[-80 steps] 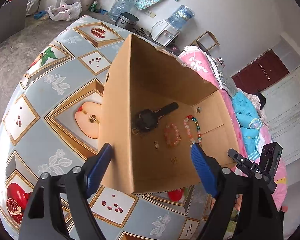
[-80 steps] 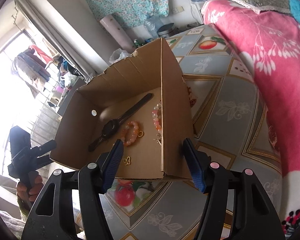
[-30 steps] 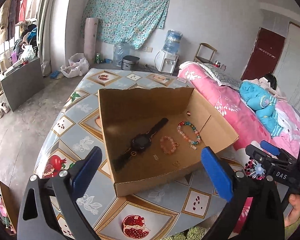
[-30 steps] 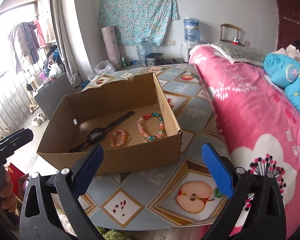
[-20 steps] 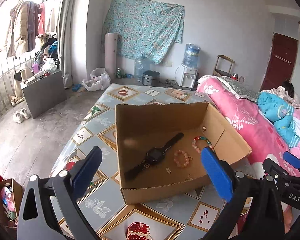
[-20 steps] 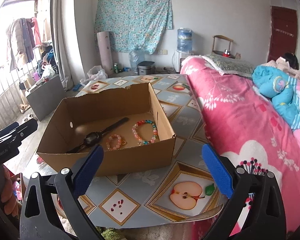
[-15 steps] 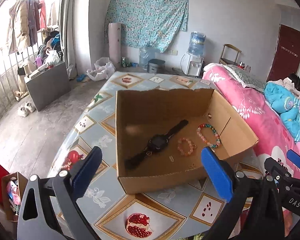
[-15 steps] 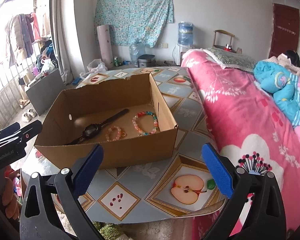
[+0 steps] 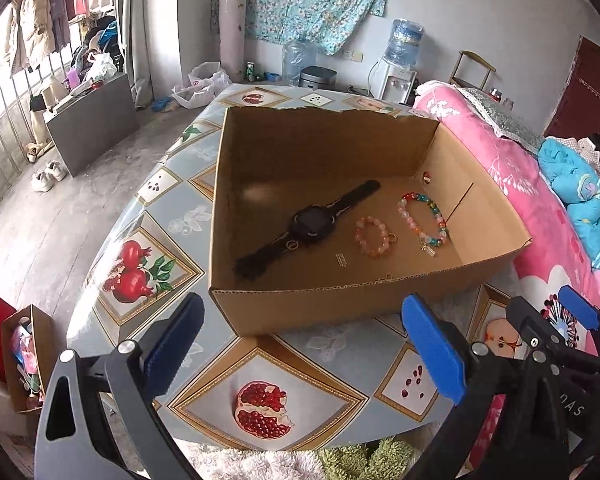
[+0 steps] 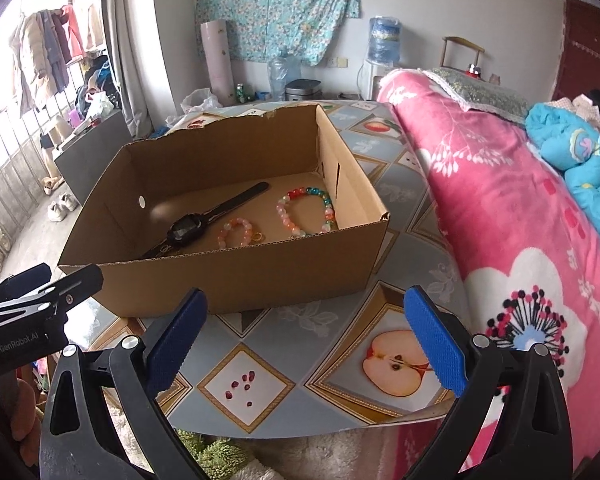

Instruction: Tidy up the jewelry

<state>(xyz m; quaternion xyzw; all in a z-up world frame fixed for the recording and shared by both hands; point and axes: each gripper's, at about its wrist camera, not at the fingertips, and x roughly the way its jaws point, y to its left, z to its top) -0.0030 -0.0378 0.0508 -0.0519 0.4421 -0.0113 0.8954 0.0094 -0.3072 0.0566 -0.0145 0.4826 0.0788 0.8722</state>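
The open-topped brown corrugated cardboard box stands ahead of both grippers, beyond their tips and touching neither. The left gripper hangs above the near table edge with its jaws spread wide and nothing between them; its ribbed blue pads frame the box's near wall. The right gripper is likewise spread wide and empty, its textured blue fingers low in front of the box's near side.

On the box floor, ahead of the left jaws, lie the jewelry pieces. The black wristwatch with a flat matte strap stretches diagonally, farthest toward the left finger's side. Just to its right is the small bracelet of round pale pink and orange beads, with a small gold ring at its edge. Next, toward the right finger's side, is the larger bracelet of glossy multicoloured beads, red, green, blue and pink, with a small metallic charm hanging at its near end. A tiny pale ridged clasp-like piece lies loose near the front wall, and a small red item sits in the far right corner.

The box's back rim is torn and ragged, and a round hole pierces its left wall in the right wrist view. It rests on the table covered in glossy grey-blue oilcloth printed with gold-framed pomegranates and apples. Beside the right jaws lies a pink floral quilt.
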